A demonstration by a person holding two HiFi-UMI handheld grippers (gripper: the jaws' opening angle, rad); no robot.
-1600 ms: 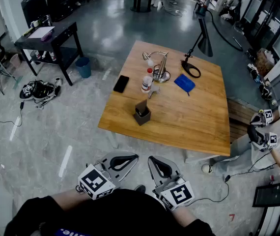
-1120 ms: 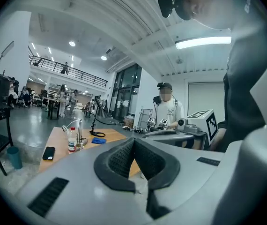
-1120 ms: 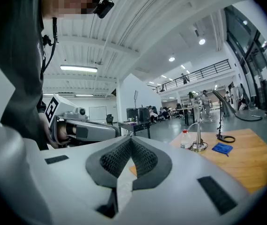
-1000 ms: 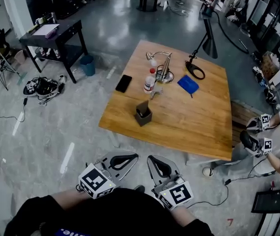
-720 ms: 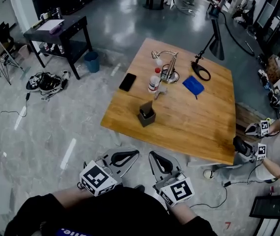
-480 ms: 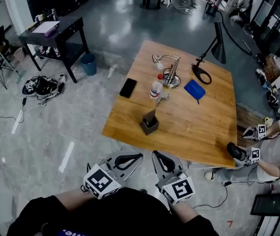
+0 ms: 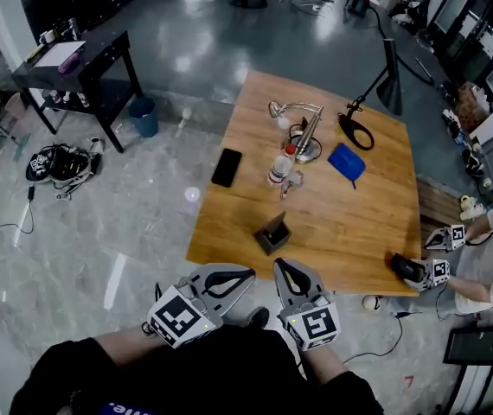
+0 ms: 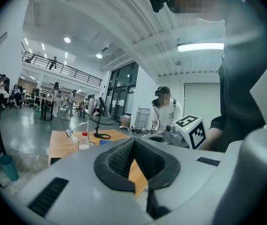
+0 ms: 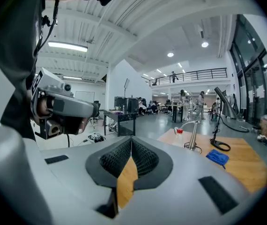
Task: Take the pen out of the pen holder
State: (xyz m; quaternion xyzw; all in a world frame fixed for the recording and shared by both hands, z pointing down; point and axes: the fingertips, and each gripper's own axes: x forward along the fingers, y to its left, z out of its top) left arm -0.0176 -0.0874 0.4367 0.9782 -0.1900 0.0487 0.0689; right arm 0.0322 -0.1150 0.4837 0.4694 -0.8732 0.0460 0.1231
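Note:
A dark square pen holder [image 7: 273, 235] stands near the front edge of the wooden table [image 7: 350, 214]. Something dark and slanted sticks up out of it; I cannot make out a pen as such. Both grippers hang below the table edge, close to my body. My left gripper [image 7: 246, 274] is shut with nothing in it, its tips meeting [image 8: 134, 140]. My right gripper [image 7: 282, 265] is shut and empty too [image 9: 131, 140], just short of the holder. The holder does not show in either gripper view.
On the table lie a black phone [image 7: 227, 167], a bottle [image 7: 279, 168], a silver desk lamp [image 7: 297, 112], a black lamp [image 7: 376, 85] and a blue cloth [image 7: 347, 161]. Another person's grippers [image 7: 424, 269] reach the table's right front corner. A black side table [image 7: 65, 63] stands far left.
I have come closer to the table, so the pen holder now sits just ahead of my grippers. The other person's grippers have moved in to the table corner. Both my grippers stay shut.

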